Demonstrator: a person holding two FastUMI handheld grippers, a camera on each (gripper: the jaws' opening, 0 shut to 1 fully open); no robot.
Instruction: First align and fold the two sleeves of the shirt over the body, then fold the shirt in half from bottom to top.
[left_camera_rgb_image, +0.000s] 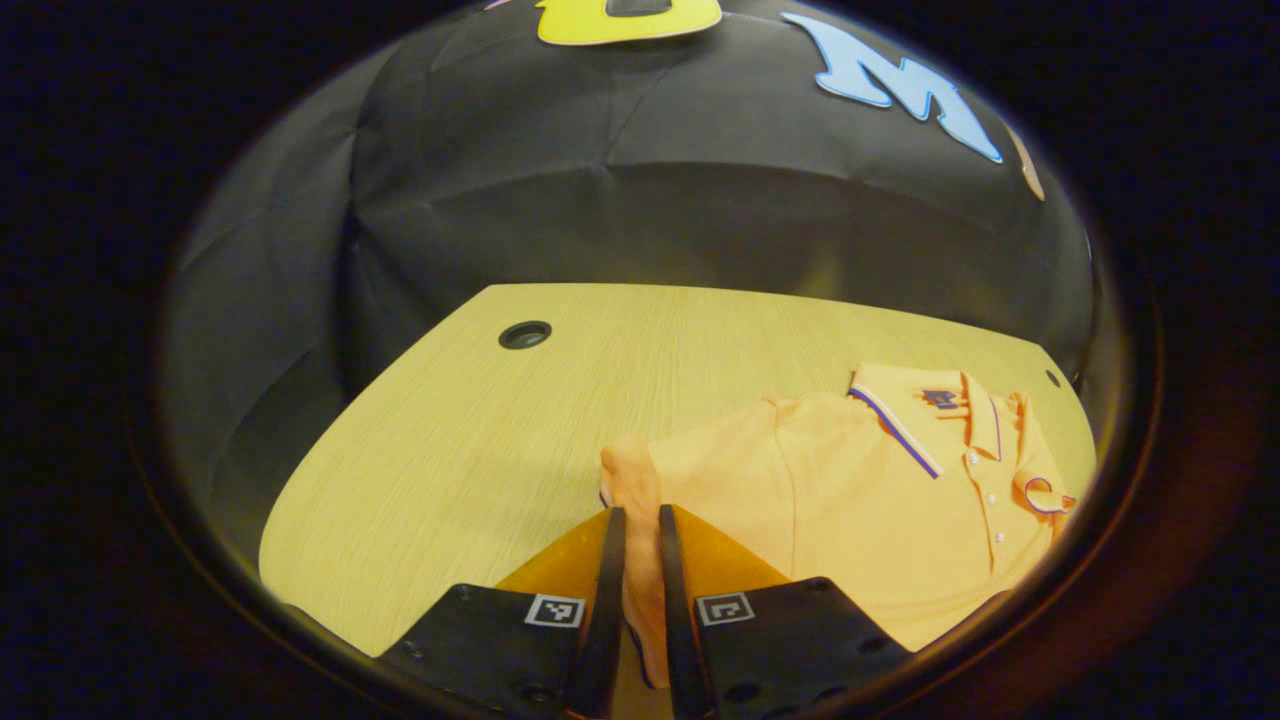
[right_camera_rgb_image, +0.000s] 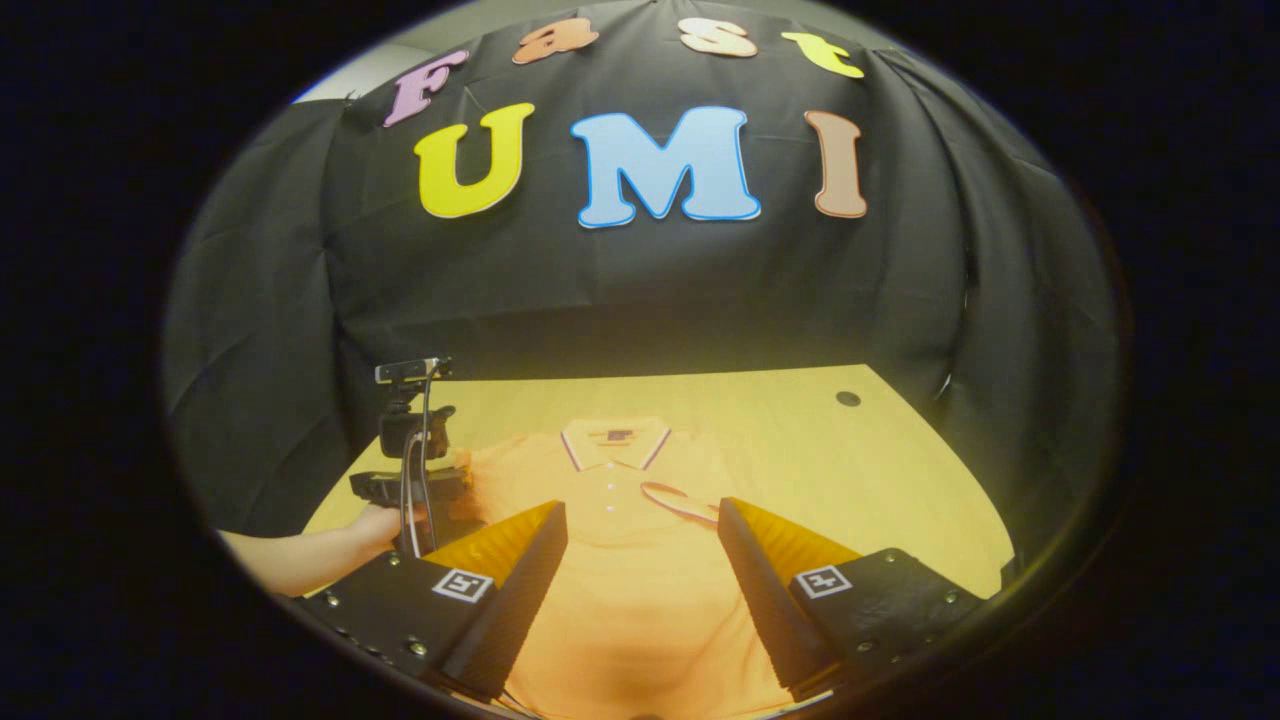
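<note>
On the counter (left_camera_rgb_image: 430, 440), seen in the left gripper view, a wide bare stretch of wood runs from 9 o'clock up to 11 o'clock, where a round cable hole (left_camera_rgb_image: 525, 334) sits near the far edge. The counter's far edge meets the black cloth wall (left_camera_rgb_image: 600, 200) along 12 o'clock. The orange polo shirt (left_camera_rgb_image: 860, 500) lies face up toward 3 o'clock, its collar (left_camera_rgb_image: 925, 405) pointing to the far right corner, and its right side is cut off by the picture's rim. The left tongs (left_camera_rgb_image: 640, 570) at 6 o'clock are nearly closed, both fingers pressing a bunched sleeve (left_camera_rgb_image: 632, 480) of the shirt that rises between them; the sleeve's lower end is hidden behind the fingers.

From the right gripper view, the shirt (right_camera_rgb_image: 640, 600) lies flat at the middle of the counter (right_camera_rgb_image: 880, 480), collar (right_camera_rgb_image: 615, 440) toward 12 o'clock, with bare wood to the right out to a small hole (right_camera_rgb_image: 848, 398) at 2 o'clock. One sleeve cuff (right_camera_rgb_image: 680, 500) lies folded across the chest. At 9 o'clock a hand (right_camera_rgb_image: 375, 525) with a bare forearm holds the left tongs (right_camera_rgb_image: 410, 480) at the shirt's edge; their fingers are too small to make out there. The right tongs (right_camera_rgb_image: 640, 580) at 6 o'clock stand wide apart above the shirt's body, holding nothing. The hem is cut off below.
</note>
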